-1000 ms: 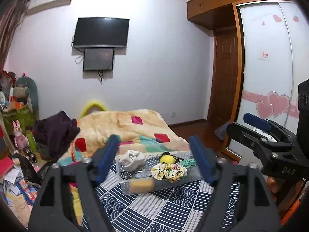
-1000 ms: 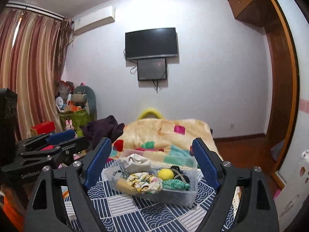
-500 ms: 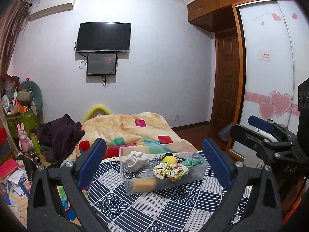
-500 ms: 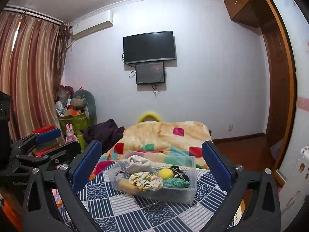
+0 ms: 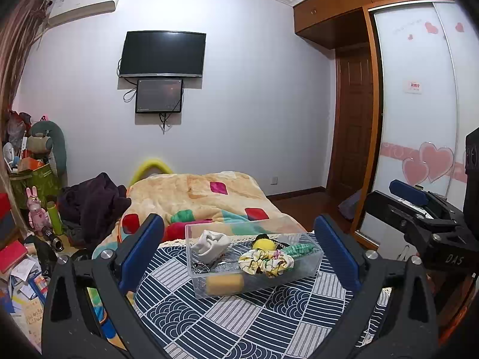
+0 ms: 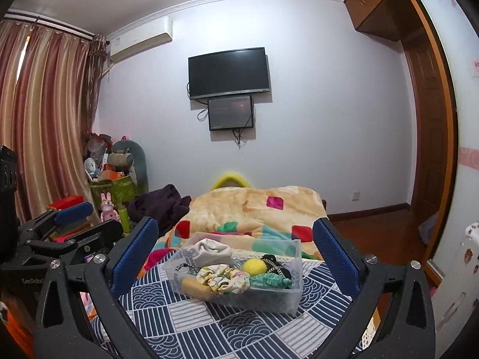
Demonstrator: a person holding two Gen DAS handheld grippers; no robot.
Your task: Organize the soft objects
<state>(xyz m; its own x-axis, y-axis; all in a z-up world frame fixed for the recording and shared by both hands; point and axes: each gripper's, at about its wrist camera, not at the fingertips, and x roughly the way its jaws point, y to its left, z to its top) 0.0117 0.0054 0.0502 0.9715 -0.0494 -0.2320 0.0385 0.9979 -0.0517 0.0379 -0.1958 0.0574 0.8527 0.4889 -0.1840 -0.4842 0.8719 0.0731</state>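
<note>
- We are holding both grippers up, level, well back from the bin (image 5: 254, 272); left gripper (image 5: 239, 257) jaws are standing wide apart, holding nothing.
- Right gripper (image 6: 236, 260) jaws are likewise standing wide apart, with nothing between them.
- The bin, clear plastic, is sitting on the blue patterned cloth (image 5: 239, 323) covering the tabletop, roughly centred ahead of both grippers.
- Soft things are lying inside it: white cloth (image 5: 211, 243) at the far left end, yellow ball (image 5: 264, 243) toward the back, floral scrunchie (image 5: 265, 261) on top in the middle, green scrunchie (image 6: 271, 281) at the right end, yellow sponge (image 5: 225, 284) against the near wall.
- A dark chain-like item beside the ball is showing; we cannot tell what it is.
- Nothing soft is lying on the cloth outside the bin in either view.
- Judging the step: either the sort is finishing with everything binned, or we are pausing before a pick; we are leaning toward the former.
- If another pick is coming, we are reckoning the next move calls for lowering one gripper over the bin rim, jaws apart, onto the scrunchie on top, avoiding the wall.
</note>
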